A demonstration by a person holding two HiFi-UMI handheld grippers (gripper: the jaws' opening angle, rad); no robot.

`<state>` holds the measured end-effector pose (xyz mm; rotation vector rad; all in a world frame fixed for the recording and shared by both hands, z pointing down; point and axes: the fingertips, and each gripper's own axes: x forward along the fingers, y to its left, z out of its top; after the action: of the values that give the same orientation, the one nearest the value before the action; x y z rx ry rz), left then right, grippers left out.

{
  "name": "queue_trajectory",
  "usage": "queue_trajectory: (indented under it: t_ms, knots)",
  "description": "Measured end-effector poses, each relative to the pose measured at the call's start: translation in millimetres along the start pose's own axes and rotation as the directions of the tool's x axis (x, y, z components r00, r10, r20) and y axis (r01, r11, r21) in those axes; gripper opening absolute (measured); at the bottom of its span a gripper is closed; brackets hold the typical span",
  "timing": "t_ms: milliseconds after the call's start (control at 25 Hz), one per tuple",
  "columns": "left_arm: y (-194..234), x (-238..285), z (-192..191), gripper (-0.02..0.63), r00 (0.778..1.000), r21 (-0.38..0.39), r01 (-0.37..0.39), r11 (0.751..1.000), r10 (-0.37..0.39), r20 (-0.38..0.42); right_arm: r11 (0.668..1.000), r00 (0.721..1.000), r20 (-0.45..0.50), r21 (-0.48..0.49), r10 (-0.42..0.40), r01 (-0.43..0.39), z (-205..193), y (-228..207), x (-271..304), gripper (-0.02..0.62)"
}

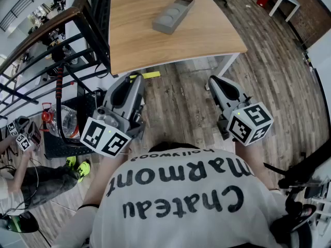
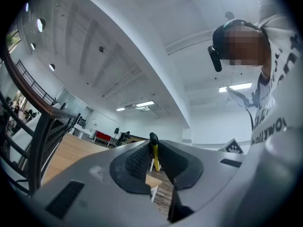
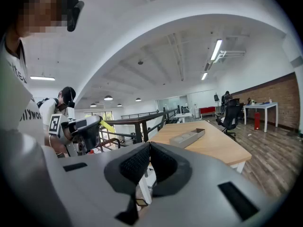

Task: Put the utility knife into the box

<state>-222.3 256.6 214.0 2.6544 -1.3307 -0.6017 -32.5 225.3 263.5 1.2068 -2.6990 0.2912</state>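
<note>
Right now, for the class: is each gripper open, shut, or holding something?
The left gripper is shut on the yellow utility knife.
The right gripper is shut, with nothing between its jaws.

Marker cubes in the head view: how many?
3. One cube on the left gripper, one on the right gripper, a third at the far left edge with another person. More may be hidden.
</note>
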Motion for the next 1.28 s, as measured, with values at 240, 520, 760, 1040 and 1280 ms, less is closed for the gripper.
queue_trajectory:
  t_ms: [240,520,760,1040,1280]
  knots:
    - [2.2,-0.6,-2.3,0.044,1.0,-0.006,-0.011,1.0,0.011,-0.005,1.0,1.0,-0.016,0.012,0.004,-0.004,-4.3,-1.3,0.6,0.011]
    - [2.2,0.2,-1.6,0.044,1.0,-0.006,-0.006,1.0,0.006,-0.012,1.0,1.0,0.003,0.026,0.017,-0.017,0.0,1.0,0.7,0.011]
    - [5.6,0.7,-4.0,0.044,1.0,-0.007,0.0,1.0,0.0,-0.021,0.998,0.997,0.06,0.02,0.057,-0.058,7.1,8.9,1.4,0.012]
    - [16.1,-4.3,-5.4,0.044,0.999,-0.003,0.02,1.0,-0.02,-0.037,0.999,0.999,0.037,-0.014,0.034,-0.034,2.7,19.3,12.5,0.012]
    - [21.4,-11.1,-14.5,0.044,0.995,-0.022,0.075,0.997,-0.076,-0.071,1.0,1.0,0.027,0.004,0.005,-0.005,-10.1,31.1,19.1,0.012]
